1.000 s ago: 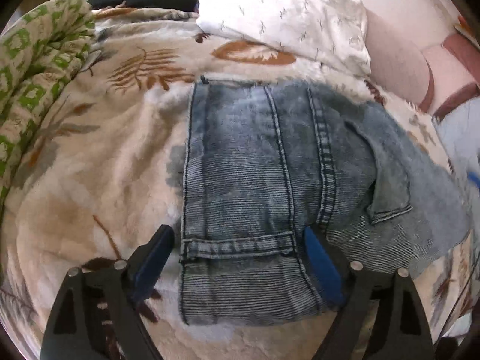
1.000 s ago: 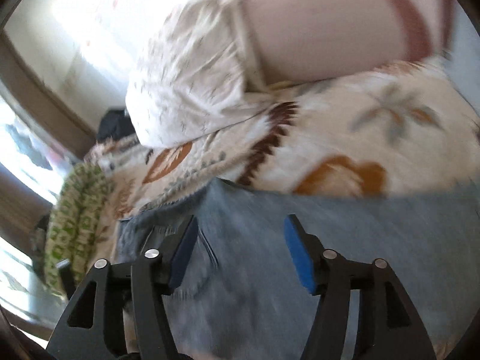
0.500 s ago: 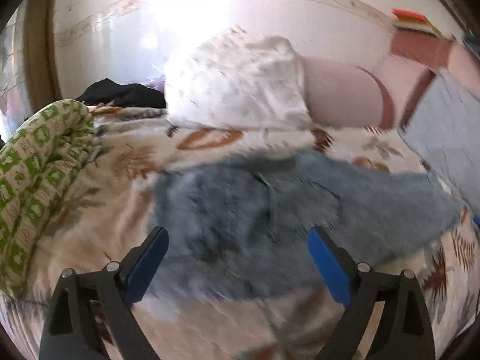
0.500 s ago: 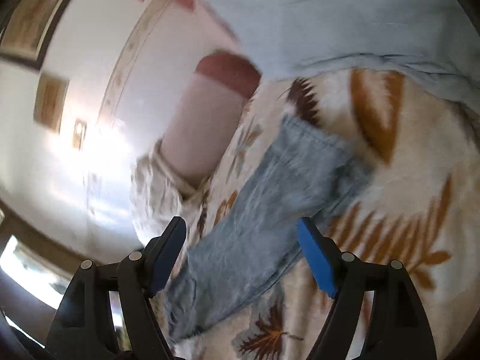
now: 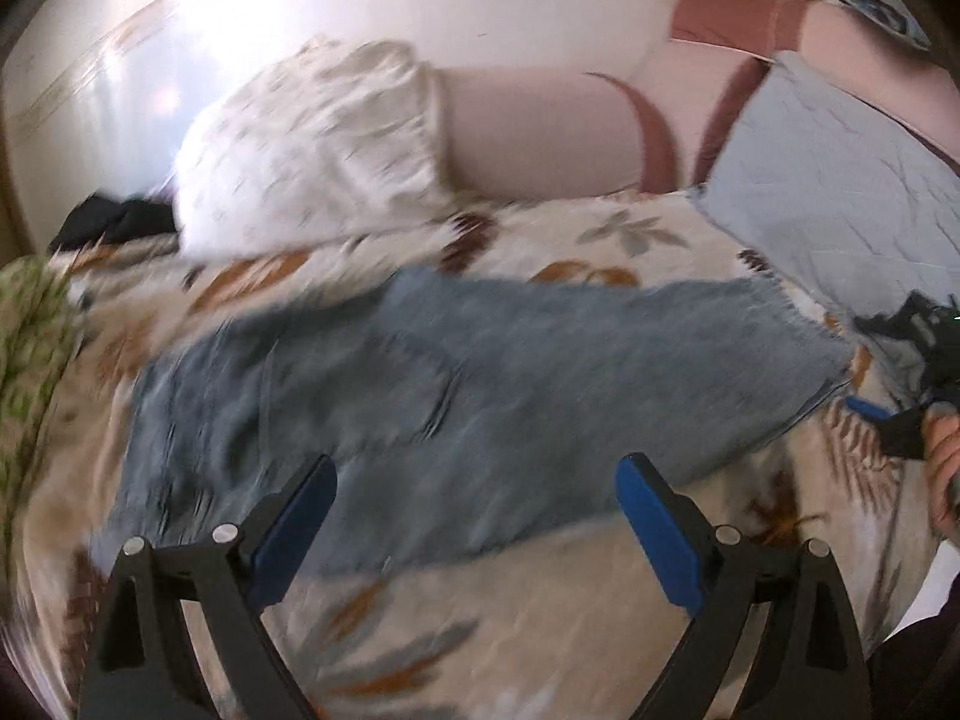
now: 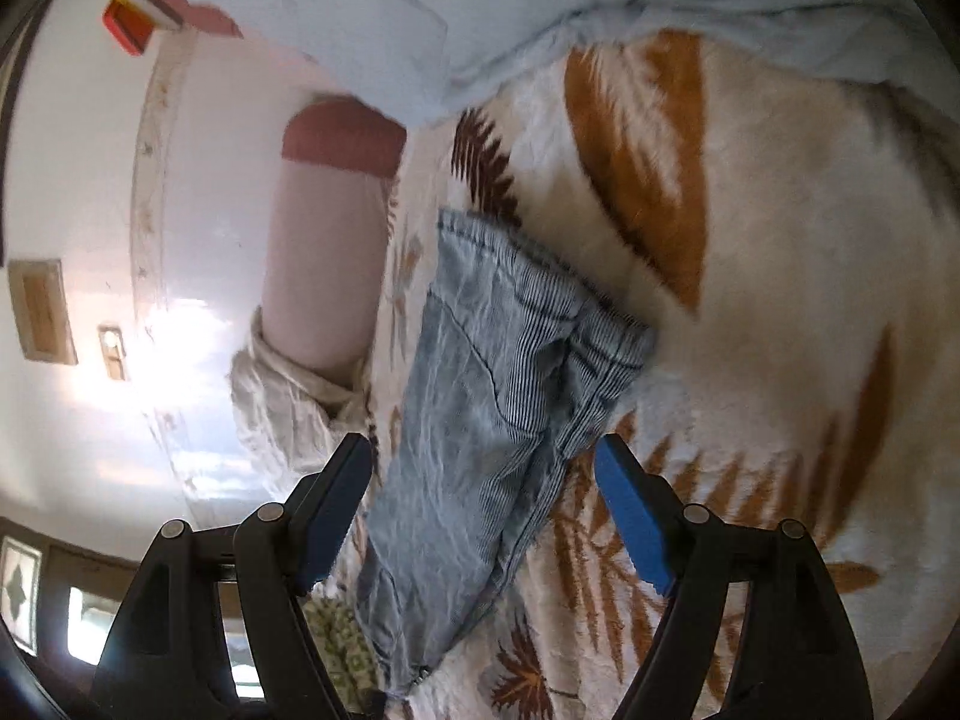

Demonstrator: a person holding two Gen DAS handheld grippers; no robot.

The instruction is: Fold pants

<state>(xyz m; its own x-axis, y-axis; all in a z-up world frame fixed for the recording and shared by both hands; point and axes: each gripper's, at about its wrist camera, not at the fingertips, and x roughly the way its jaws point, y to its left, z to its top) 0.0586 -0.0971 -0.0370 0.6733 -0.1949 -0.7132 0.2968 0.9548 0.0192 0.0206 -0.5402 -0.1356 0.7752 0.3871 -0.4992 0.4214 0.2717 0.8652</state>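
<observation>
Light blue denim pants (image 5: 468, 384) lie folded lengthwise across a leaf-patterned blanket (image 5: 480, 618), waist end to the left and leg hems to the right in the left wrist view. My left gripper (image 5: 474, 516) is open and empty, held above the near edge of the pants. In the right wrist view the pants (image 6: 480, 408) run lengthwise away from the camera. My right gripper (image 6: 483, 504) is open and empty, its jaws either side of the leg end. The right gripper also shows in the left wrist view (image 5: 882, 414) by the hems.
A white patterned pillow (image 5: 312, 144) and a pink bolster (image 5: 540, 132) lie at the head of the bed. A pale blue pillow (image 5: 840, 180) is at the right. A green patterned cloth (image 5: 30, 324) and dark clothing (image 5: 114, 222) lie at the left.
The left gripper has pulled back and swung right from the waistband, so the whole length of the pants shows. The right gripper has moved from over the denim to the leg end.
</observation>
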